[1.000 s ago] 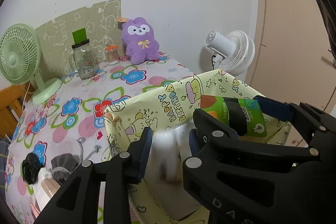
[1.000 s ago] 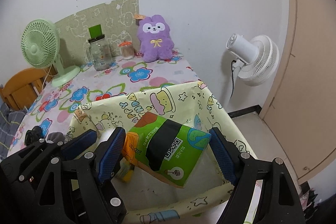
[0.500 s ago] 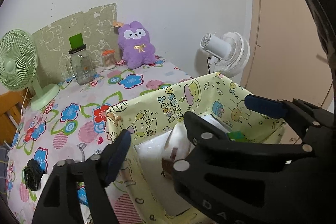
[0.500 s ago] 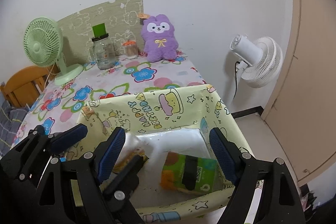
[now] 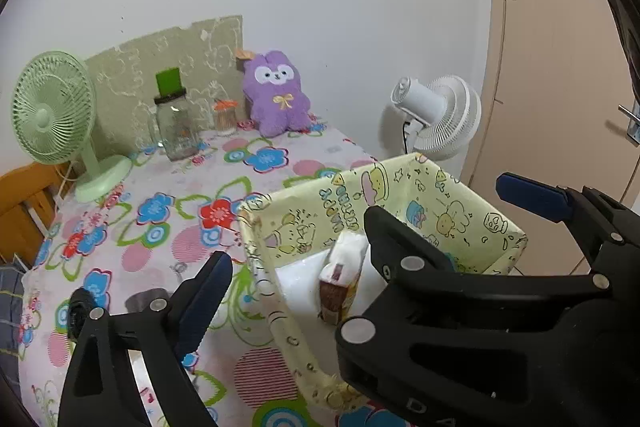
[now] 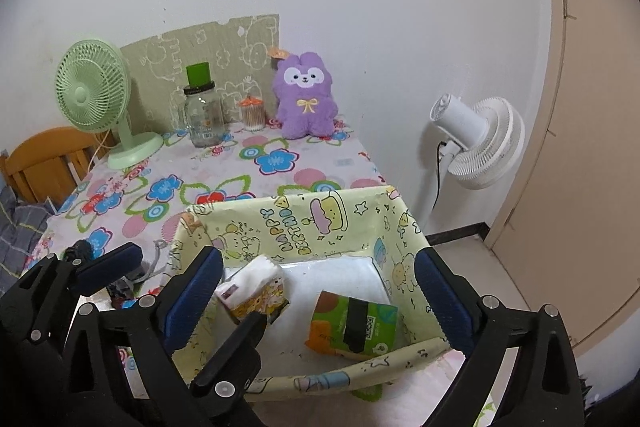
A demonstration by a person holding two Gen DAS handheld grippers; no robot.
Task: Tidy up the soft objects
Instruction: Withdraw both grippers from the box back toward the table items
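Storage box [image 6: 304, 223] of pale yellow cartoon-print fabric sits at the near right corner of the flowered tabletop [image 6: 224, 183], and it holds both packs I can see. A green soft tissue pack with a dark band [image 6: 352, 323] lies flat on the white floor of the box, toward the front right. A white-and-yellow tissue pack [image 6: 256, 291] leans tilted against the left wall; in the left wrist view it [image 5: 340, 279] stands nearly on end.

My left gripper [image 5: 288, 251] is spread wide with nothing between its fingers, straddling the box's left wall. My right gripper [image 6: 320, 291] is also wide open and empty, hovering above the box with both packs below the gap.

Remaining soft candidates, as I judge it: the purple plush rabbit [image 6: 306, 99] upright against the far wall, and a small heap of dark and grey cloth items [image 5: 108, 303] on the tabletop just left of the box. I cannot tell what the heap is.

Key relation: the heap lies left of and below my left fingers, clearly nearer that hand than the right. The plush is well apart from both, straight ahead across the tabletop, long axis vertical. I would send the left hand to the heap first.
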